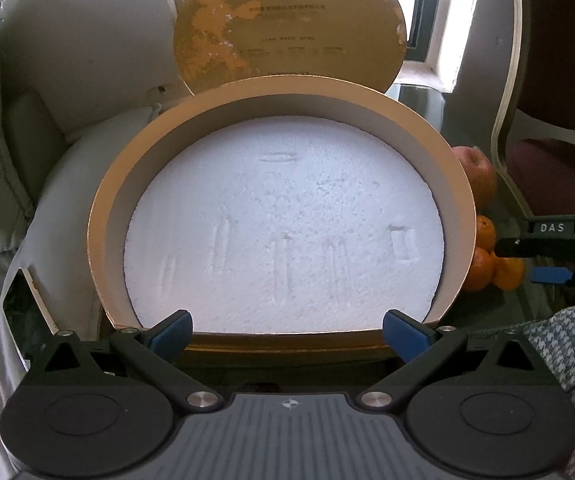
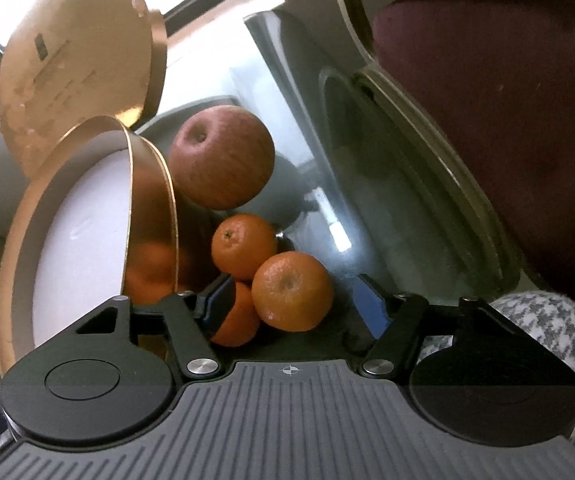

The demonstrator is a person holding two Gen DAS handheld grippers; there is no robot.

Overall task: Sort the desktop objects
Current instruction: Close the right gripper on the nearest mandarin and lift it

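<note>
- Left gripper (image 1: 285,330): jaws wide apart, blue pads hanging over near rim of round box (image 1: 99,216), nothing between them, no contact visible.
- Round box: gold-brown wall, open, white foam disc (image 1: 283,224) filling the bottom, otherwise empty.
- Lid (image 1: 287,28): worn gold, standing upright behind the box, leaning back toward the window.
- Right gripper (image 2: 299,308): jaws partly open, straddling the fruit pile; front orange (image 2: 292,290) between the pads, left pad against lowest orange (image 2: 237,322), right pad apart from the fruit; no grip visible.
- Third orange (image 2: 243,245) just behind, touching the front one.
- Apple (image 2: 221,157), red, behind the oranges, just beside the box wall.
- All fruit on glass tabletop (image 2: 367,208), outside the box, to its right.
- Maroon chair (image 2: 499,120) beyond the table edge.
- Houndstooth sleeve (image 2: 559,332) at lower right.
</note>
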